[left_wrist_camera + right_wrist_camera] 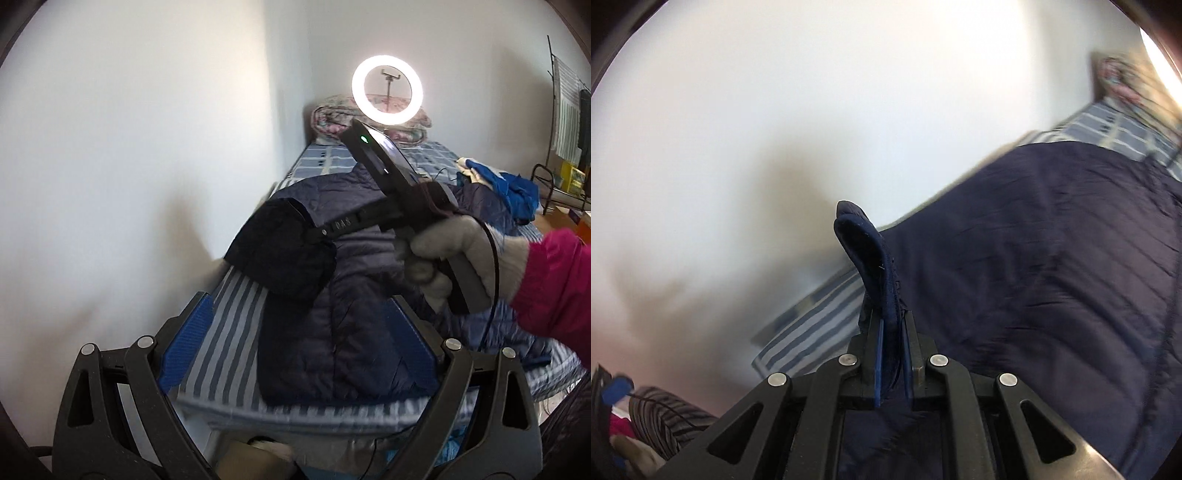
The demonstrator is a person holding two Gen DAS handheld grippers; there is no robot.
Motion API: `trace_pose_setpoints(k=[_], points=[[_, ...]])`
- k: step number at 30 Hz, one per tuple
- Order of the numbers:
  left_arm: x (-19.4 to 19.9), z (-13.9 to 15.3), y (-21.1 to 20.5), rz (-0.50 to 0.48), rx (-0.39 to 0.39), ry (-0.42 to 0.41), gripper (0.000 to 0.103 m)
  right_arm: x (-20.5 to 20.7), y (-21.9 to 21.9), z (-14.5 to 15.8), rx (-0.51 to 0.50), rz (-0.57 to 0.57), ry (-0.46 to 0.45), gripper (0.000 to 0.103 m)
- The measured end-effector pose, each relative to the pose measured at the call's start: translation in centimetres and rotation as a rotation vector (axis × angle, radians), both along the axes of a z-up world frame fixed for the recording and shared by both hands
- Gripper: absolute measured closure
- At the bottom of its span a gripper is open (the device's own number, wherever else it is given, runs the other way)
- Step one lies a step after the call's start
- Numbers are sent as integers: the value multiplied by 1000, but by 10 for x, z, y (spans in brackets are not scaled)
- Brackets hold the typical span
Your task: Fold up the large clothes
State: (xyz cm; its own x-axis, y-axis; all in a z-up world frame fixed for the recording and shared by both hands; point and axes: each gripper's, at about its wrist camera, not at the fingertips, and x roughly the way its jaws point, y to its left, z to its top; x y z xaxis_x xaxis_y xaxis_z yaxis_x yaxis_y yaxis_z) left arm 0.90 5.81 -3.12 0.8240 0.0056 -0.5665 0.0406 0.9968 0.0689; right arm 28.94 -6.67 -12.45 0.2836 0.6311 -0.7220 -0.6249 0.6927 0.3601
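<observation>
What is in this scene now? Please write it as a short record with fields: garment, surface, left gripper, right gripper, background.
garment: navy quilted jacket, spread on the bed
surface: bed with striped sheet, beside a white wall
left gripper: left gripper open, holding nothing, above the jacket
right gripper: right gripper shut on the jacket cuff, lifted off the bed
background: lit ring light, folded floral quilt, blue cloth

A lit ring light (pixel 386 90) stands at the far end of the bed, in front of a folded floral quilt (pixel 332 120) that rests on the blue checked sheet (pixel 325 158). A striped sheet (pixel 225 328) covers the near end beside the white wall (pixel 147 129). A crumpled blue cloth (pixel 509 188) lies at the right, near a drying rack (pixel 565 110).
</observation>
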Motion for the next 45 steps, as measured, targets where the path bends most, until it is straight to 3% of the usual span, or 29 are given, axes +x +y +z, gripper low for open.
trace_pose_setpoints(k=[3,5,9,16,24,28,35,40,45], points=[[38,21,-13,-18,27,-3,7,21,-30,0,47,-82,6,97],[67,26,-21,-23,37,41,7,32,-41,6,71,-130,7,97],[96,22,-22,-20,-25,66,7,42,-68,9,93,-210,4,97],[106,3,-29,11,-127,85,7,84,-151,-10,-18,-378,-82,97],[113,-1,-56,7,-52,67,7,118,-239,-46,-128,-580,-52,97],[116,1,-70,-20,-23,49,7,127,-266,-62,-233,-662,-57,97],[129,-1,-76,-18,-32,58,7,128,-310,-69,-147,-782,-20,97],[131,-3,-81,-27,-11,45,7,131,-324,-86,-154,-839,37,97],[130,-1,-81,-29,-20,42,7,128,-325,-89,-153,-820,50,97]])
